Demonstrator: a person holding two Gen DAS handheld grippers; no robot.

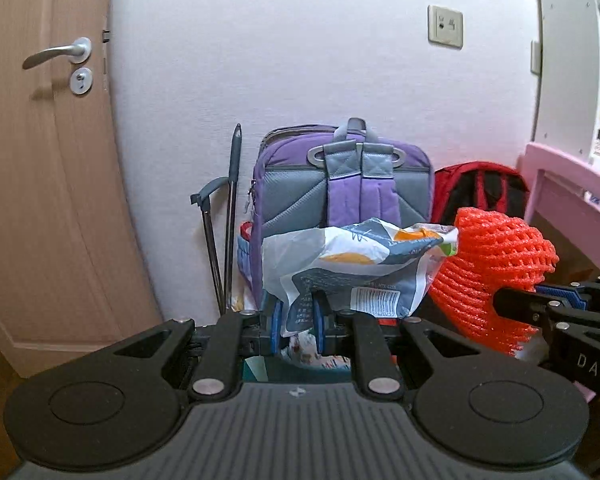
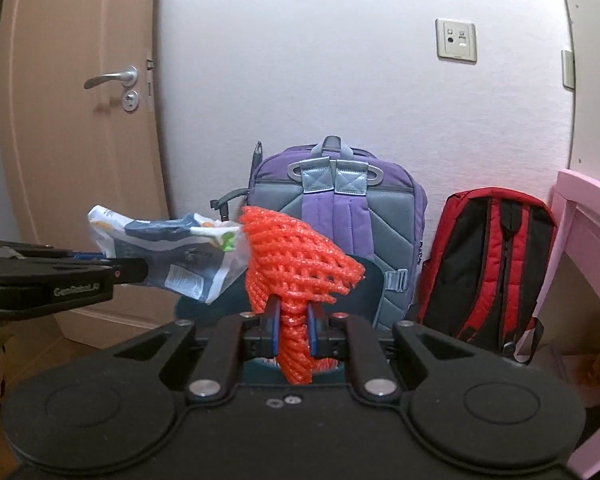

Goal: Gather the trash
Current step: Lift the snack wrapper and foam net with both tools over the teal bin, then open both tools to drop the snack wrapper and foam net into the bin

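Note:
My left gripper [image 1: 297,318] is shut on a crumpled plastic snack wrapper [image 1: 352,268], white and grey-blue with a barcode, held up in the air. My right gripper [image 2: 293,326] is shut on an orange foam fruit net [image 2: 296,264], also held up. In the left wrist view the net [image 1: 496,276] and right gripper [image 1: 500,302] show at the right. In the right wrist view the wrapper [image 2: 172,252] and left gripper [image 2: 140,270] show at the left. A dark bin [image 2: 364,292] with trash inside sits just below both grippers.
A purple and grey backpack [image 1: 340,184] leans on the white wall straight ahead, with a red and black backpack [image 2: 488,264] to its right. A wooden door [image 1: 40,160] is at the left. A pink desk [image 2: 588,216] is at the right. Folded metal poles [image 1: 226,220] stand left of the purple backpack.

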